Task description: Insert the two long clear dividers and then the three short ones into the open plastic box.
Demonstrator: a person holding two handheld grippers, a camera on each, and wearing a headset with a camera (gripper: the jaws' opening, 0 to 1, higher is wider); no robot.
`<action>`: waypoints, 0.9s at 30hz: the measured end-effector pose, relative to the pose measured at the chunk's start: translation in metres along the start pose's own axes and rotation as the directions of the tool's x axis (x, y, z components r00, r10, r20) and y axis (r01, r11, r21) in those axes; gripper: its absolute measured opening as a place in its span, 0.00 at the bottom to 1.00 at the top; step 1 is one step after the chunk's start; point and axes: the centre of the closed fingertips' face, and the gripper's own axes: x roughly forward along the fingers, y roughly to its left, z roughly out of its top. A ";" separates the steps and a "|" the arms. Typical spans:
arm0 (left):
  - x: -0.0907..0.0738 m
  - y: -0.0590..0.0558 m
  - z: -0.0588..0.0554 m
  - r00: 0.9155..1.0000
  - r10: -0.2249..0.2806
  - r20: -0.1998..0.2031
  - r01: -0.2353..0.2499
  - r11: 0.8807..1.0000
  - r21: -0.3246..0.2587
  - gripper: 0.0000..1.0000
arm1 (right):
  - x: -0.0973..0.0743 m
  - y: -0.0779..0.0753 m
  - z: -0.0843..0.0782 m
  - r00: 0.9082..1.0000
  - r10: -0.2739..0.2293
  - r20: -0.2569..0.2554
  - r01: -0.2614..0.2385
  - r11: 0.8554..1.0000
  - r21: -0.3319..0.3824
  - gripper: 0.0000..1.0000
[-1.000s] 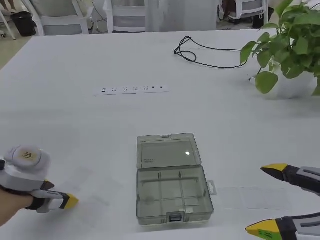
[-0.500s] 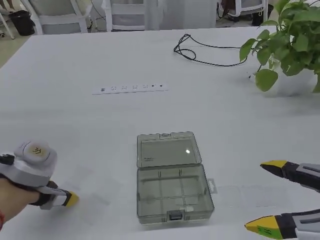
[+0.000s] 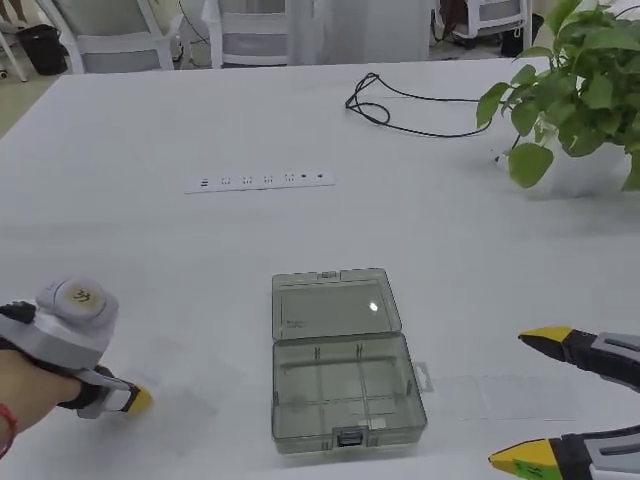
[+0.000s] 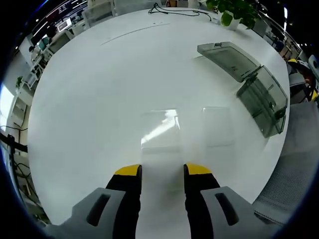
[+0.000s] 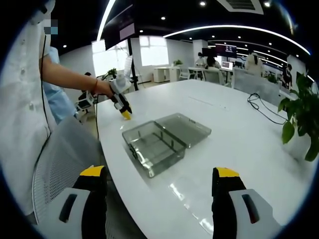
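Observation:
The open smoky plastic box (image 3: 345, 392) lies near the table's front edge, its lid (image 3: 334, 304) folded back flat. Faint partition lines show in its base. Clear dividers (image 4: 160, 130) lie flat on the table just ahead of my left gripper (image 4: 163, 171), whose jaws stand slightly apart with nothing between them. In the head view that gripper (image 3: 132, 400) is left of the box, low over the table. More clear dividers (image 3: 505, 395) lie right of the box. My right gripper (image 3: 532, 398) hovers beside them, wide open and holding nothing. From the right gripper view the box (image 5: 153, 145) sits ahead.
A white power strip (image 3: 260, 180) lies mid-table, with a black cable (image 3: 400, 105) behind it. A potted plant (image 3: 575, 90) stands at the far right. Chairs line the far edge. A person's arm and mesh chair (image 5: 55, 164) sit left in the right gripper view.
My left gripper has turned a little and dropped slightly towards the table left of the box. The right gripper and the box stay where they were.

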 end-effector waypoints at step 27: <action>-0.004 -0.008 -0.001 0.994 -0.055 0.097 0.064 0.994 -0.092 0.30 | 0.009 0.006 0.007 1.000 0.017 -0.021 -0.017 1.000 -0.014 0.87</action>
